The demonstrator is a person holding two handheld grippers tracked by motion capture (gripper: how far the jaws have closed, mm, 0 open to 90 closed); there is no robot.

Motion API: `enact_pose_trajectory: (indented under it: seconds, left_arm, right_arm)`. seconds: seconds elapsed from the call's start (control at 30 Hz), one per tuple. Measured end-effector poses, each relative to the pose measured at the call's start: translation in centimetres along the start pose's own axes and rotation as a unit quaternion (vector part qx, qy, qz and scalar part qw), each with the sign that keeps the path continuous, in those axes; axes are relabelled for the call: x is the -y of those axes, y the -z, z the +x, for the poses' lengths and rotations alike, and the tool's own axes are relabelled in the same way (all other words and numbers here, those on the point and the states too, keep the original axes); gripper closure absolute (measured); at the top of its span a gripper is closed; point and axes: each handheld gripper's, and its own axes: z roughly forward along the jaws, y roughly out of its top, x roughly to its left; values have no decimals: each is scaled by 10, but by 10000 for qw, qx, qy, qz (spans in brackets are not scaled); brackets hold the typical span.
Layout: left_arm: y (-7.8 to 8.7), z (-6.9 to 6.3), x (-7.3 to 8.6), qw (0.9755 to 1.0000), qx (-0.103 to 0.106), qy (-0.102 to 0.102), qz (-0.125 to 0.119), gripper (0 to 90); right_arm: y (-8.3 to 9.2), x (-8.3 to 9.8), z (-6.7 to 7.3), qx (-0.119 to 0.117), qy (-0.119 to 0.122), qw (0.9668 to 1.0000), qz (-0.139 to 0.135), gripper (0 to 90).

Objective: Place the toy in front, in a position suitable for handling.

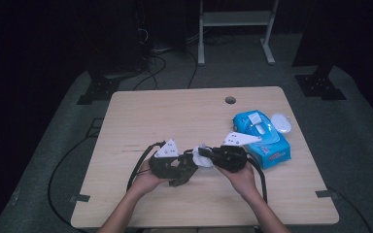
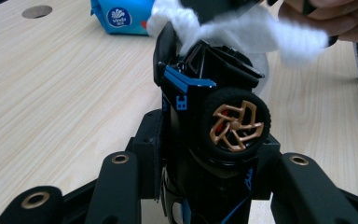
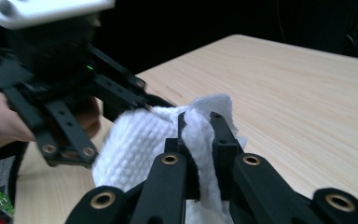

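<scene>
Now, near the table's (image 1: 141,111) front edge, the left gripper (image 2: 205,158) clamps a black toy car (image 2: 214,107); the right gripper (image 3: 198,135) pinches a white tissue (image 3: 135,144) against it.

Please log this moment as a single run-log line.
left hand-held gripper: shut on toy car | right hand-held gripper: shut on white wipe, pressed to car | wipes pack: on table

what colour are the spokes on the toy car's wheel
Gold spokes, clearest in the left gripper view.
</scene>
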Motion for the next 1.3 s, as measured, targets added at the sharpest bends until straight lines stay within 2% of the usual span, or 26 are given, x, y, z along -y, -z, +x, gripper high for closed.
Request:
enact_pose_trajectory:
  seconds: [0.1,0.2,0.4,0.63,0.7,0.9,1.0,1.03,1.13,1.2,1.23,1.3]
  left_arm:
    - [1,1,1,10000,-4,33,8,572]
    - [0,1,1,10000,-8,36,-1,573]
    - [-1,1,-1,10000,-18,21,-30,572]
    - [-1,1,0,10000,-29,8,6,573]
    - [-2,1,0,10000,-27,15,3,573]
    - [-4,-1,-2,10000,-33,-15,21,573]
    - [-5,-3,-4,10000,-17,-25,30,573]
    - [-5,-3,-4,10000,-17,-25,30,572]
    - [-4,-2,-2,10000,-31,18,9,572]
    - [-3,-1,-2,10000,-29,-2,42,573]
    - [-4,0,-3,10000,-33,-17,50,573]
    - [-4,0,-3,10000,-37,-20,43,573]
  right_arm:
    - [-3,9,-7,110,-121,9998,125,855]
    - [-2,16,-13,109,-299,9993,189,855]
    - [0,4,-3,38,-85,10000,20,854]
    - [-3,18,-15,190,-261,9992,234,855]
    - [-3,17,-14,166,-286,9993,183,855]
    - [3,-7,8,-59,84,9999,-103,855]
    - [2,-11,13,-60,224,9997,-88,854]
    - [2,-11,13,-60,224,9997,-88,854]
    - [2,0,0,96,19,9999,23,855]
    - [2,2,-2,132,5,9999,62,855]
    - [3,5,-4,136,-100,9998,97,855]
    - [3,4,-3,121,-57,9999,82,855]
